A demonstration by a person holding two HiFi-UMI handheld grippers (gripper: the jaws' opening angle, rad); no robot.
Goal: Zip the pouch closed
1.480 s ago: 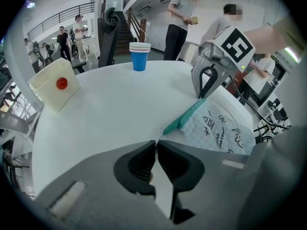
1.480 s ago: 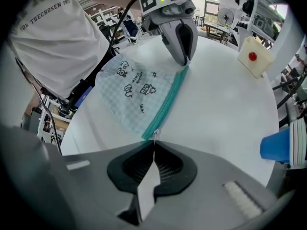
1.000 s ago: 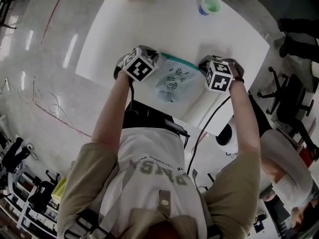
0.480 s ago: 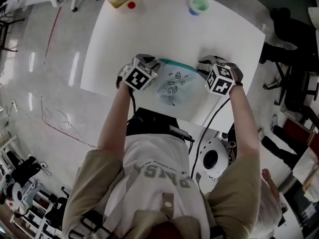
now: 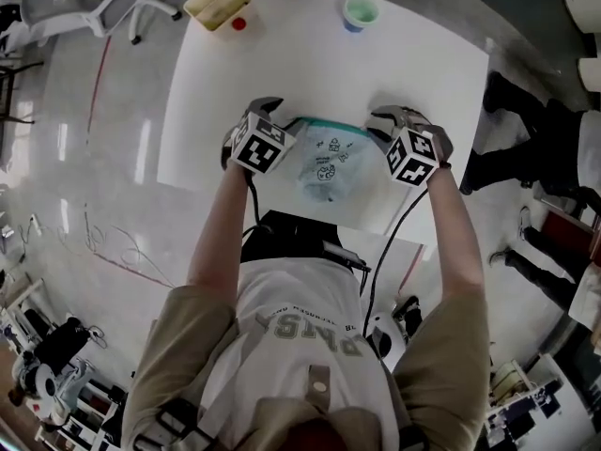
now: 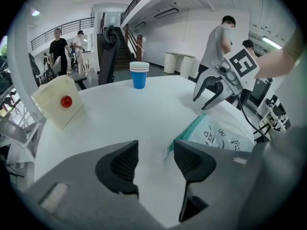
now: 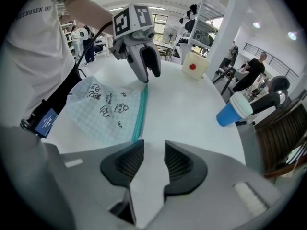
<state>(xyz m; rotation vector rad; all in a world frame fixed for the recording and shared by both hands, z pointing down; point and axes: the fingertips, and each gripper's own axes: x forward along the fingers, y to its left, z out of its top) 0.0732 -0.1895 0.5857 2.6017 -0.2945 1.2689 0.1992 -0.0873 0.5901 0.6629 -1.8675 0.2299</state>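
A clear pouch (image 5: 324, 161) printed with small drawings lies flat on the white table (image 5: 282, 54), its teal zip strip (image 5: 331, 123) along the far edge. My left gripper (image 5: 269, 111) is at the pouch's left end and my right gripper (image 5: 387, 120) at its right end. Both have just been opening, and both stand open with only bare table between the pads. In the left gripper view the zip's end (image 6: 188, 131) lies just beyond the right jaw of my left gripper (image 6: 156, 162). In the right gripper view the zip (image 7: 139, 111) ends ahead of my right gripper (image 7: 153, 164).
A blue cup with a green lid (image 5: 360, 12) stands at the far edge of the table. A cream box with a red dot (image 5: 221, 3) sits at the far left corner. People stand around in the room beyond the table, and office chairs are near it.
Both grippers stay at the pouch's two ends and the pouch has not moved. The head view has shifted, so the table sits lower and more centred in the picture.
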